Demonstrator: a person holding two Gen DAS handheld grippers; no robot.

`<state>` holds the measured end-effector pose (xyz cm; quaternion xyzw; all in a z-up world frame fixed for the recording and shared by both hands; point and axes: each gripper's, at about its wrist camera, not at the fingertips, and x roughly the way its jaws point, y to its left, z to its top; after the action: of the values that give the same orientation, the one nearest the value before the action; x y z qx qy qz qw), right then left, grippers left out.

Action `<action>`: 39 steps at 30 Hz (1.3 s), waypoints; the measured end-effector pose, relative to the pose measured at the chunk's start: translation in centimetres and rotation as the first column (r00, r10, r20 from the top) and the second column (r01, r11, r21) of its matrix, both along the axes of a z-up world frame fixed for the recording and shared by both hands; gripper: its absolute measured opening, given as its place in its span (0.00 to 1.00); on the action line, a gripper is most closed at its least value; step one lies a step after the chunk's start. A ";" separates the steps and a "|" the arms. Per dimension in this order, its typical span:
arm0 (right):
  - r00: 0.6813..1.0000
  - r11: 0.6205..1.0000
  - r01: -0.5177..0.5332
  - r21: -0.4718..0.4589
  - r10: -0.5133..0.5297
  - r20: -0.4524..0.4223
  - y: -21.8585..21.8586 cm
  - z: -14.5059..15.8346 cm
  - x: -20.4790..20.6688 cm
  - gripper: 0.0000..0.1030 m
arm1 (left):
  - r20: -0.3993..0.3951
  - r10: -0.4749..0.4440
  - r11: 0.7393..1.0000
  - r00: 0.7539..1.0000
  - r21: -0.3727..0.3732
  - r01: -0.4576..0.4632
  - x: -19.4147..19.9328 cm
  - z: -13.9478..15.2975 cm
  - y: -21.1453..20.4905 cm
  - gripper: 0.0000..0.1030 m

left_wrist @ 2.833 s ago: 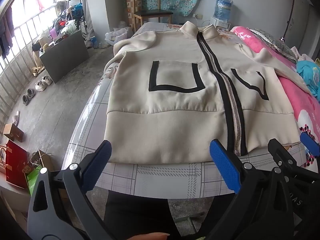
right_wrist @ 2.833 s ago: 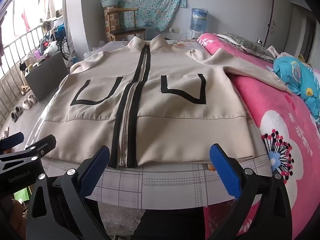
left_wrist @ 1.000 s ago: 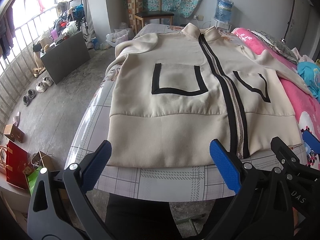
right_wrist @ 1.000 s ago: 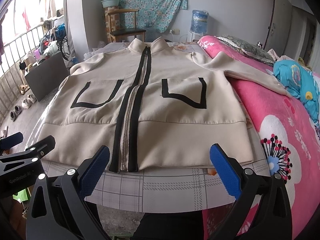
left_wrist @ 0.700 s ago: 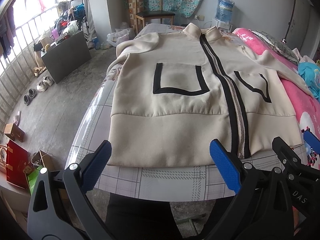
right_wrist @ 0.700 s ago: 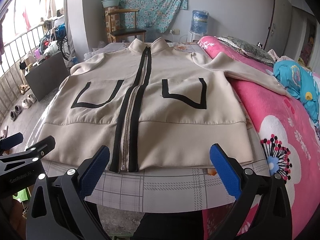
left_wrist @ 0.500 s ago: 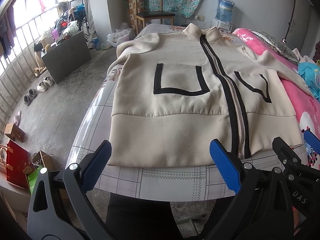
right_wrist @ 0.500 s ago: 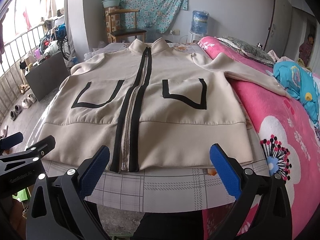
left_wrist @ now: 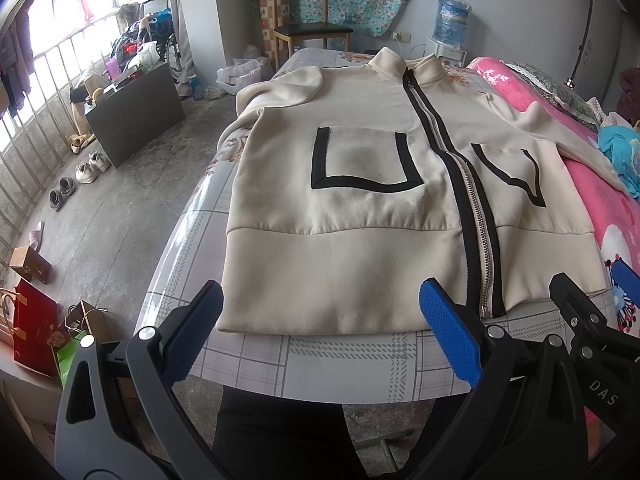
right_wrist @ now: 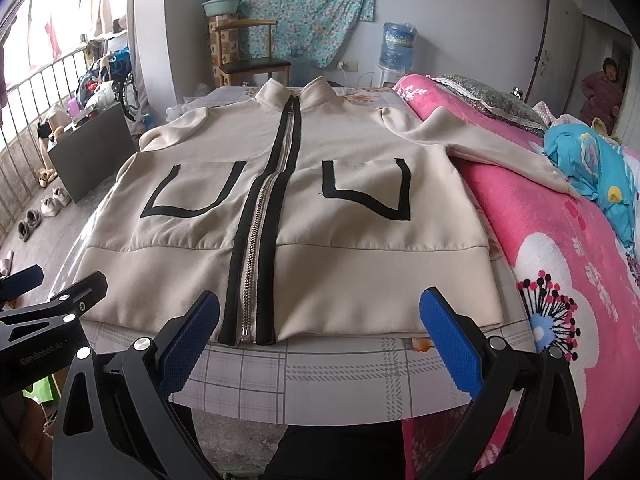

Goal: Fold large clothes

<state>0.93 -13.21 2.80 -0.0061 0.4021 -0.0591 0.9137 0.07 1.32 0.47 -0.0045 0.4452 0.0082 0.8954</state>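
Beige jacket (left_wrist: 360, 240) – black trim; grey-checked tablecloth (left_wrist: 340, 356); pink floral blanket (right_wrist: 560, 248).

Jacket (left_wrist: 360, 240) flat on table (left_wrist: 340, 356); blanket (right_wrist: 560, 240) right; chair (right_wrist: 252, 64) behind.

Soft daylight from the overexposed left window (left_wrist: 48, 40); fisheye-bent edges; sharp focus.

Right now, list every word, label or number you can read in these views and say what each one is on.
"DAS": white letters on the right gripper body, seen from the left wrist view; cut off by the frame.
White print on the left gripper body, in the right wrist view: too blurred to read.
Label on the water bottle: too small to read.
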 end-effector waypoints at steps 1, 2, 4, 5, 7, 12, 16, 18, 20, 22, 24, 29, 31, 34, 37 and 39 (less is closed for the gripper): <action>1.000 1.000 0.001 -0.002 -0.001 0.001 0.0 0.0 0.0 0.95 | -0.001 0.000 1.000 1.000 0.000 0.000 0.0 0.0 0.1 0.92; 1.000 1.000 0.001 -0.003 -0.001 0.001 0.0 0.0 0.0 0.95 | 0.000 0.001 1.000 1.000 0.000 -0.001 0.0 0.0 0.0 0.92; 1.000 1.000 0.000 -0.006 0.000 0.005 0.0 0.1 0.0 0.95 | -0.001 0.001 1.000 1.000 0.002 -0.001 0.0 0.0 0.1 0.92; 1.000 1.000 0.000 -0.009 0.000 0.006 0.0 0.1 0.1 0.95 | -0.001 0.001 1.000 1.000 0.002 -0.001 0.0 0.0 0.1 0.92; 1.000 1.000 0.000 -0.013 0.000 0.011 0.0 0.0 0.0 0.95 | -0.001 0.004 1.000 1.000 0.003 -0.004 0.0 0.0 0.2 0.92; 1.000 1.000 -0.004 -0.014 0.004 0.017 -0.1 -0.1 -0.1 0.95 | -0.001 0.004 1.000 1.000 0.005 -0.004 0.0 -0.1 0.3 0.92; 1.000 1.000 -0.005 -0.018 0.005 0.022 -0.1 -0.1 -0.2 0.95 | -0.002 0.005 1.000 1.000 0.007 -0.005 0.0 -0.2 0.2 0.92; 1.000 1.000 -0.005 -0.015 0.005 0.023 -0.1 -0.2 -0.2 0.95 | -0.003 0.005 1.000 1.000 0.008 -0.005 0.0 -0.2 0.3 0.92; 1.000 1.000 -0.004 -0.013 0.005 0.021 -0.1 -0.2 -0.1 0.95 | -0.003 0.005 1.000 1.000 0.009 -0.005 0.0 -0.3 0.3 0.92; 1.000 1.000 -0.005 -0.013 0.005 0.023 -0.1 -0.2 -0.2 0.95 | -0.004 0.006 1.000 1.000 0.012 -0.006 0.0 -0.3 0.3 0.92; 1.000 1.000 -0.003 -0.015 0.004 0.021 0.0 -0.2 -0.1 0.95 | -0.006 0.007 1.000 1.000 0.015 -0.007 0.1 -0.4 0.4 0.92; 1.000 1.000 -0.001 -0.002 0.001 0.013 -0.6 -0.7 0.2 0.95 | -0.018 0.013 0.999 1.000 0.032 -0.013 0.5 -1.2 0.1 0.92; 1.000 1.000 0.001 0.006 -0.001 0.008 -1.2 -1.2 0.7 0.95 | -0.024 0.017 0.999 1.000 0.042 -0.016 0.9 -1.4 -0.5 0.92; 1.000 1.000 0.005 0.012 -0.005 0.001 -1.7 -1.7 1.2 0.95 | -0.034 0.022 0.998 0.999 0.054 -0.020 1.4 -1.6 -0.7 0.92; 1.000 1.000 0.009 0.018 -0.008 -0.011 -2.3 -2.4 1.8 0.95 | -0.045 0.027 0.997 0.999 0.068 -0.024 2.0 -2.1 -1.0 0.92; 1.000 1.000 0.010 0.019 -0.009 -0.020 -2.6 -2.9 2.3 0.95 | -0.053 0.031 0.997 0.998 0.077 -0.027 2.5 -2.5 -1.0 0.92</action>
<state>3.20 -15.82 -0.05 0.0037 0.4118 -0.0595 0.9093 2.53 0.29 -2.06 0.0232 0.4684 0.0384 0.8824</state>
